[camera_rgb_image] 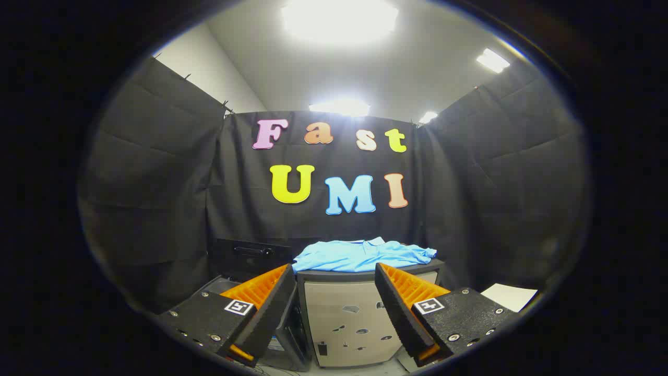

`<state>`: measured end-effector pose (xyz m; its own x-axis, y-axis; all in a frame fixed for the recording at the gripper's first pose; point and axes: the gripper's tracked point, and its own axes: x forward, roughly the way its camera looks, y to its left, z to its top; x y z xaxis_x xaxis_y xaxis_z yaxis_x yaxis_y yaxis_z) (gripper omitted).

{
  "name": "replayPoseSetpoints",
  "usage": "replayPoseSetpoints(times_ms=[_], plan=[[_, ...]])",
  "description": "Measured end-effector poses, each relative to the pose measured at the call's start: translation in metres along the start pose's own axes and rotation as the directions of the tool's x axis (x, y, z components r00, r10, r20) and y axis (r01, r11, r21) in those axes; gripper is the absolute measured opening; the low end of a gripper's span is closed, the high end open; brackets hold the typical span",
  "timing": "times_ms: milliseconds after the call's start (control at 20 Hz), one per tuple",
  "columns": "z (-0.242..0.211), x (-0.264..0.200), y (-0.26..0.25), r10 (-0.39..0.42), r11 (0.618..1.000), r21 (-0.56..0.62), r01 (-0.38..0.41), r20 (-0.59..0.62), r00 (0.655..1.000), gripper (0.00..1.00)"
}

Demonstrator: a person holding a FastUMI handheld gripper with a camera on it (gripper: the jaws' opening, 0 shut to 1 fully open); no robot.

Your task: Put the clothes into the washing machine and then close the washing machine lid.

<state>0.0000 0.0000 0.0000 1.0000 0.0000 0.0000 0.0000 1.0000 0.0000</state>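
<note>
Claw [334, 292] spread wide, gripping nothing, fingers apart and well short of the light blue shirt [362, 254]. Shirt lying beyond the fingers on top of the pale cabinet [355, 313]. Nothing picked up yet; loading and lid-closing both left.

I can read no words or numbers. A square coded tag [239, 306] sits on each finger of the gripper [334, 268], whose fingers are spread apart. The stickers [350, 309] on the far cabinet [334, 292] front are too small to read.

Recording booth; black cloth walls [156, 172]; ceiling lights [339, 21] overhead
</note>
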Motion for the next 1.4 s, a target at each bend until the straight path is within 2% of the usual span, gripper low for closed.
replayPoseSetpoints(times_ms=[1050,1400], plan=[[0.006,-0.016,-0.012,-0.016,1.0,0.009,0.016,0.001,1.0,0.96],[0.018,0.002,-0.024,-0.022,1.0,0.0,0.022,0.018,1.0,0.96]])
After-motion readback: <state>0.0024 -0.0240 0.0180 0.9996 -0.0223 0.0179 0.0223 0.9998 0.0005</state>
